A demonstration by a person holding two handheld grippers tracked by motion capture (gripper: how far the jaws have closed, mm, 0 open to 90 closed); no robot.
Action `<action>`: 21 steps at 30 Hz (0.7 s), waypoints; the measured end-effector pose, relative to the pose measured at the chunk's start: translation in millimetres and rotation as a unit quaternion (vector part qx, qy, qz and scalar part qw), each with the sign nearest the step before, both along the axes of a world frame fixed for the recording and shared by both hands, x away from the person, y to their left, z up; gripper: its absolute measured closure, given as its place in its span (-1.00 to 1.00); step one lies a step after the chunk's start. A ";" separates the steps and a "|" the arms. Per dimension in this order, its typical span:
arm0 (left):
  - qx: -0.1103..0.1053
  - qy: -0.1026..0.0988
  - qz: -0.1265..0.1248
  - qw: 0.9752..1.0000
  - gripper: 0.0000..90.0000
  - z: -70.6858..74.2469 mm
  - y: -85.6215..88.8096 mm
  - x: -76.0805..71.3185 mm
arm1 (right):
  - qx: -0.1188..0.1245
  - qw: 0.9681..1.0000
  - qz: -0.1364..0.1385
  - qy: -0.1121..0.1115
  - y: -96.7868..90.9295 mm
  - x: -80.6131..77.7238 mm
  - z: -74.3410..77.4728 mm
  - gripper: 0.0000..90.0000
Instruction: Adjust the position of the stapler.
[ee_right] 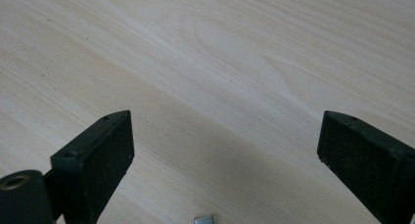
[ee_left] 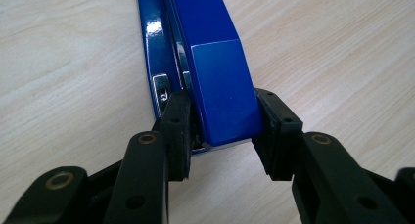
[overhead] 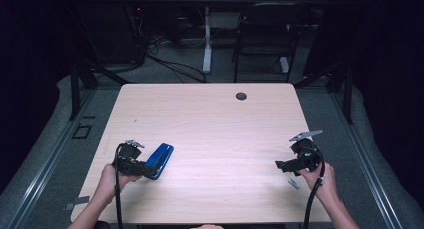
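Staplers lying on the table: one, a blue stapler (overhead: 160,160).
Grippers being held: two, the left gripper (overhead: 148,169) and the right gripper (overhead: 281,164).
Tables standing: one table (overhead: 210,124).
Chairs standing behind: one chair (overhead: 265,34).
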State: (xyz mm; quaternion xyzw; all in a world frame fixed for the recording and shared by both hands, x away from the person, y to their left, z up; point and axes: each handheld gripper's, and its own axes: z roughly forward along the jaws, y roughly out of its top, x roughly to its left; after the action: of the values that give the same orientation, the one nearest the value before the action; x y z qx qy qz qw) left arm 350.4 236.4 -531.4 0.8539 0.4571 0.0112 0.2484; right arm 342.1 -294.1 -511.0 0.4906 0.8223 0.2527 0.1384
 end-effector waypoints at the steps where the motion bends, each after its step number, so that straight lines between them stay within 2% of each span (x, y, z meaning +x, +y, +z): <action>1: 0.002 -0.001 0.000 1.000 0.36 0.9 -0.4 0.4 | -0.001 1.000 0.000 0.000 0.4 -0.2 -0.2 -0.86; 4: -0.006 -0.003 -0.006 1.000 0.34 3.4 1.7 0.4 | -0.001 1.000 0.001 -0.001 0.4 -0.4 -0.2 -0.86; 5: -0.008 -0.005 -0.013 1.000 0.23 5.0 2.4 -0.2 | 0.000 1.000 0.001 0.000 0.2 -0.4 -0.1 -0.86; 7: -0.012 -0.013 -0.008 1.000 0.04 9.1 3.7 -2.9 | -0.002 1.000 0.002 0.000 -0.4 -0.4 0.0 -0.86; 8: -0.026 -0.023 -0.004 0.999 -0.05 14.3 6.6 -5.8 | 0.000 1.000 -0.001 -0.001 -0.5 -0.6 -0.3 -0.86; 10: -0.032 -0.028 -0.002 0.999 -0.11 16.8 8.9 -6.8 | -0.001 1.000 0.002 0.000 -0.6 -0.4 -0.2 -0.86; 11: -0.042 -0.033 0.001 0.999 -0.11 19.0 11.5 -7.6 | -0.001 1.000 0.002 0.000 -0.6 -0.4 -0.2 -0.86; 14: -0.054 -0.049 0.023 0.997 -0.09 23.5 20.0 -7.6 | 0.002 1.000 0.003 0.000 0.0 -0.7 0.1 -0.86; 15: -0.057 -0.054 0.033 0.996 0.01 24.0 23.2 -7.1 | 0.002 1.000 0.002 -0.001 0.3 -0.8 0.1 -0.86; 16: -0.058 -0.058 0.039 0.996 0.01 24.0 26.3 -6.3 | 0.002 1.000 0.002 -0.001 0.3 -0.8 0.1 -0.86; 19: -0.040 -0.053 0.061 0.996 0.22 18.9 35.4 -1.5 | 0.001 1.000 0.002 0.000 0.2 -0.5 -0.2 -0.86; 21: -0.034 -0.052 0.067 0.996 0.32 17.0 36.6 -0.5 | 0.000 1.000 0.002 -0.001 0.6 -0.5 -0.3 -0.86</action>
State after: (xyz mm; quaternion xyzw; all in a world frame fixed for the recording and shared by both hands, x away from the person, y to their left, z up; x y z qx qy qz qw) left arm 349.9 273.0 -514.4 0.8109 0.4997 0.0564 0.2992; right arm 341.6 -293.5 -511.3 0.4893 0.8230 0.2534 0.1384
